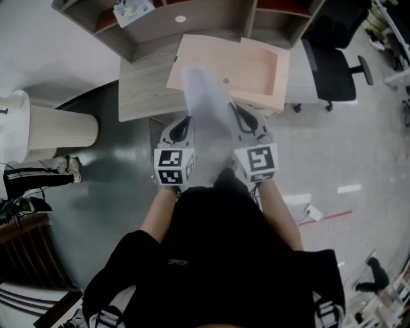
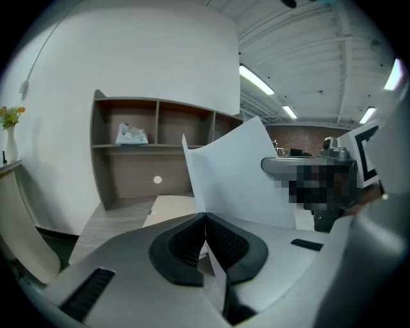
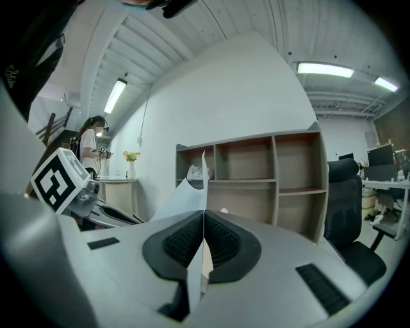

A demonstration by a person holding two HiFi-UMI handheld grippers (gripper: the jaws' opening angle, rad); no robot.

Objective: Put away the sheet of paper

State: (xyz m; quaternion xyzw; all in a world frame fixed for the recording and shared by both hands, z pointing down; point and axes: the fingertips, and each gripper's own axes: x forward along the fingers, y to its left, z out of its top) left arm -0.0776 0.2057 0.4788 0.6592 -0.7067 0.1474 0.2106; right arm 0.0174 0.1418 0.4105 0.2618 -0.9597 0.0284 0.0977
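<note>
A white sheet of paper (image 1: 206, 106) is held up between my two grippers, above the front edge of a wooden desk (image 1: 142, 90). My left gripper (image 1: 184, 127) is shut on the sheet's left edge. My right gripper (image 1: 242, 120) is shut on its right edge. In the left gripper view the sheet (image 2: 237, 173) rises from the closed pads of the left gripper (image 2: 205, 221) and curves to the right. In the right gripper view the sheet (image 3: 186, 192) shows nearly edge-on, pinched in the right gripper (image 3: 204, 221). An open, shallow peach box (image 1: 256, 67) lies on the desk just beyond the sheet.
A wooden shelf unit (image 1: 211, 22) stands at the back of the desk, with a small packet (image 1: 133, 9) in its left compartment. A black office chair (image 1: 333, 67) is to the right. A pale ribbed column (image 1: 61, 131) stands on the floor at the left.
</note>
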